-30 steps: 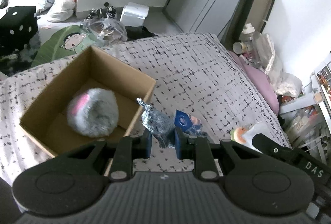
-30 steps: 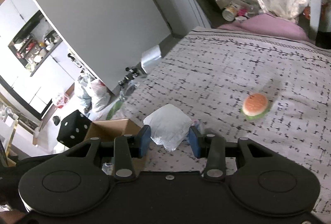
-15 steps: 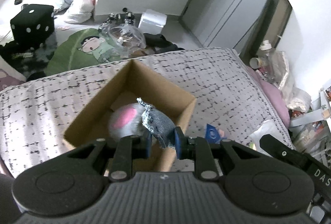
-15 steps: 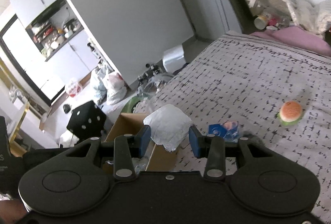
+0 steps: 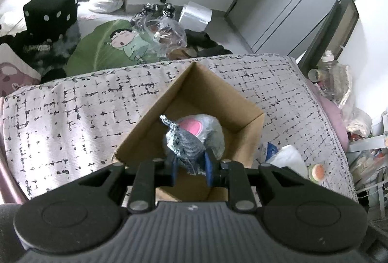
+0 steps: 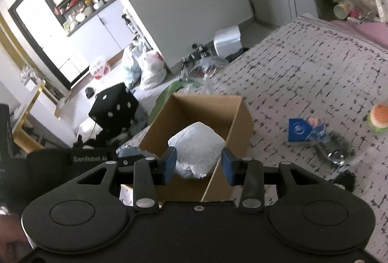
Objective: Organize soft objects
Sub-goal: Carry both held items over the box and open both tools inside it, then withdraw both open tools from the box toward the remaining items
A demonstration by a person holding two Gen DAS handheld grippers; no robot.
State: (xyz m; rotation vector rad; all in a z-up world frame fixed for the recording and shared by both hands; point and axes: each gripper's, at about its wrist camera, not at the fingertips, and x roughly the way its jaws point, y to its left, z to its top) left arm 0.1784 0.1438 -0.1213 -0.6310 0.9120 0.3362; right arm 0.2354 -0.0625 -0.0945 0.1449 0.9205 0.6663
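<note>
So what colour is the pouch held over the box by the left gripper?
The pouch is faded blue denim with frayed edges, clearest in the left wrist view.

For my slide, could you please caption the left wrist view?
Left tongs hold a denim pouch over a cardboard box containing a grey plush.

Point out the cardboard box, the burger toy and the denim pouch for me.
cardboard box (image 5: 218,98): left wrist view, inner back wall.
burger toy (image 6: 379,113): right wrist view, orange bun top.
denim pouch (image 5: 188,149): left wrist view, middle of fabric.

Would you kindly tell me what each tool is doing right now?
Left tool: shut on the denim pouch, over the cardboard box.
Right tool: shut on the white soft bag.
</note>
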